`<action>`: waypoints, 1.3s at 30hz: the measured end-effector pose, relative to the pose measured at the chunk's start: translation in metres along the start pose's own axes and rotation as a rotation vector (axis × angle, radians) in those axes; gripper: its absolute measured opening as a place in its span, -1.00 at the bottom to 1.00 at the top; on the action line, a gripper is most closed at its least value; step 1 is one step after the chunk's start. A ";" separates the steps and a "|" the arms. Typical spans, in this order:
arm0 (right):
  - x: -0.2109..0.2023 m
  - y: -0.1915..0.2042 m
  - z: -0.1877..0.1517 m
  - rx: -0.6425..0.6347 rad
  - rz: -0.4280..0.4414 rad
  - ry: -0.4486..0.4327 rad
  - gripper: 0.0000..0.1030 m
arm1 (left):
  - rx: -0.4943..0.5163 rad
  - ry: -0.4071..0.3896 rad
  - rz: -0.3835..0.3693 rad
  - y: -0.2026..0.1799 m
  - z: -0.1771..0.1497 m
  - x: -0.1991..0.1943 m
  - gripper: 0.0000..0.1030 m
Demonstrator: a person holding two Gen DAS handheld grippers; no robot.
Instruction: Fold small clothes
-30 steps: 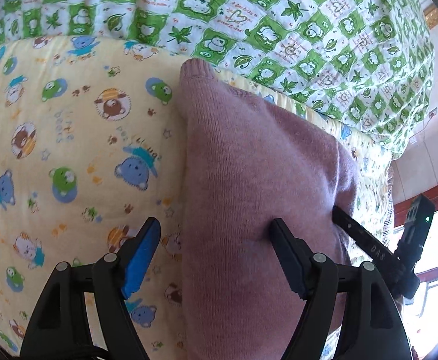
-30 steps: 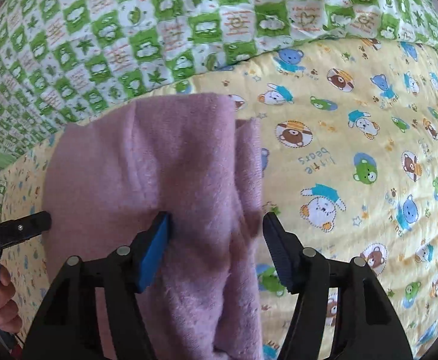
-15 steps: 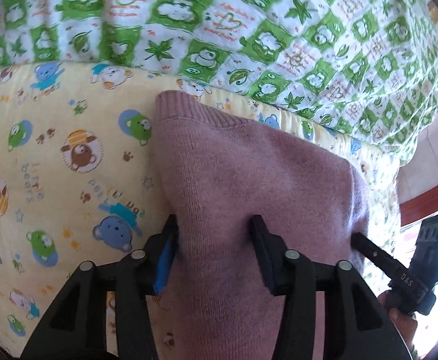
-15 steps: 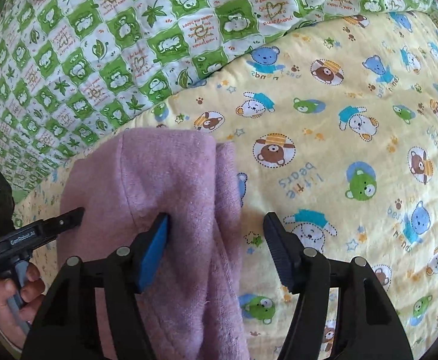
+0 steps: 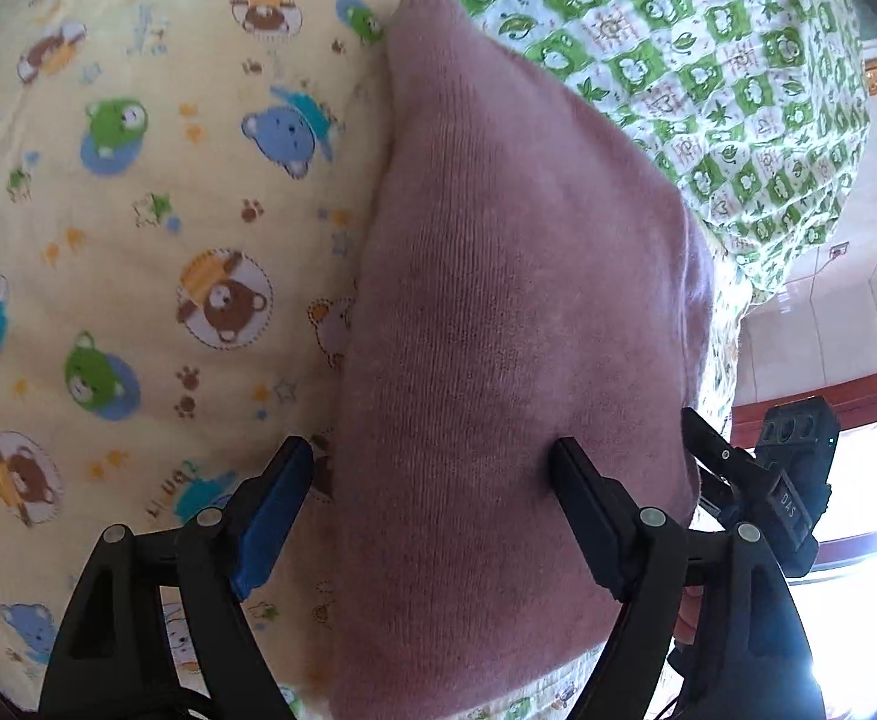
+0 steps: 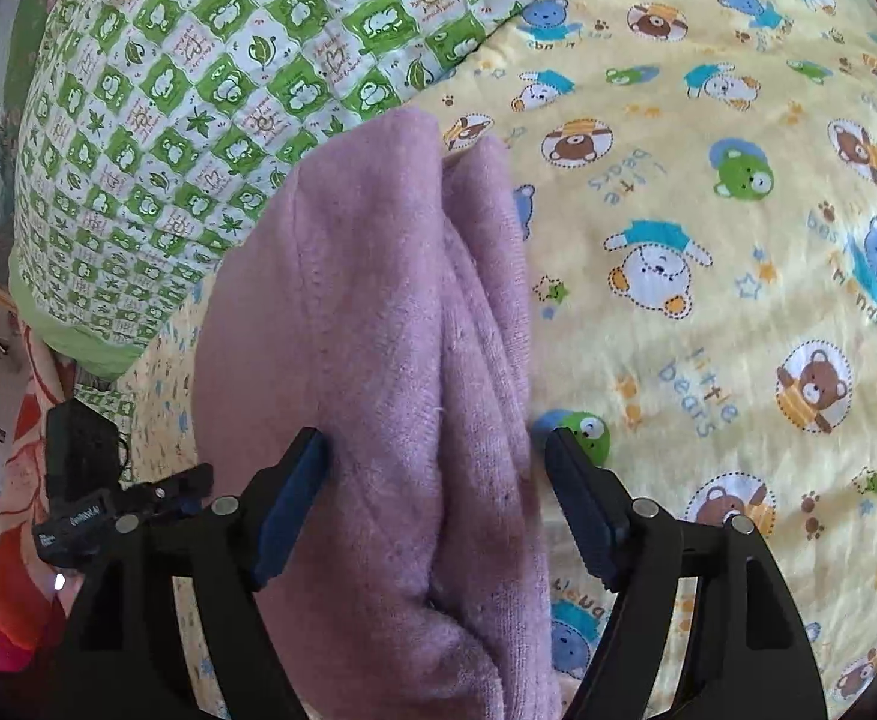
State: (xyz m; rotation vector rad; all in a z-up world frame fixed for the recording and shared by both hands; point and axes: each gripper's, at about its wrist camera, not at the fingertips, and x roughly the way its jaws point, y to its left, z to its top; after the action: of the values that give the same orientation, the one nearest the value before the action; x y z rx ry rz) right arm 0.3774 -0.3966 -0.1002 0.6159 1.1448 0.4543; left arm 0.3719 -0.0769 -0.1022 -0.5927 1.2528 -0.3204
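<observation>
A folded pink knit garment (image 5: 498, 312) lies on the yellow bear-print sheet (image 5: 138, 240). My left gripper (image 5: 432, 462) is open, its fingers straddling the garment's near end, the blue-padded finger (image 5: 270, 504) on the sheet side. In the right wrist view the same garment (image 6: 390, 360) shows its folded layers, and my right gripper (image 6: 435, 450) is open, its fingers on either side of the near end. Each gripper shows at the edge of the other's view: the right one (image 5: 756, 480) and the left one (image 6: 138, 498).
A green-and-white checked quilt (image 5: 708, 60) is bunched behind the garment, also seen in the right wrist view (image 6: 228, 60). The bed's edge, a tiled floor (image 5: 828, 330) and a bright window lie to the right in the left wrist view.
The left gripper narrowed on the garment half a second ago and has now opened wide again. Both cameras have shifted closer over the garment. The right gripper stayed open.
</observation>
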 end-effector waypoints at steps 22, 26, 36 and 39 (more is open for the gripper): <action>-0.032 0.087 -0.018 -0.019 0.232 -0.060 -0.41 | 0.079 -0.230 -0.047 0.006 -0.026 -0.118 -0.27; -0.015 0.129 -0.040 -0.076 0.296 -0.022 -0.41 | 0.061 -0.284 0.012 0.042 -0.046 -0.164 -0.28; 0.073 0.178 -0.096 -0.103 0.353 0.147 -0.42 | -0.065 -0.304 0.118 0.144 -0.090 -0.192 -0.27; 0.094 0.172 -0.108 -0.077 0.310 0.207 -0.42 | -0.068 -0.276 0.131 0.154 -0.095 -0.182 -0.24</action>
State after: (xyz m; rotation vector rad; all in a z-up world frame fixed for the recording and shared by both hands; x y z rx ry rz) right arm 0.3059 -0.1855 -0.0825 0.6940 1.2258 0.8393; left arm 0.2142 0.1219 -0.0657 -0.5882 1.0336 -0.0826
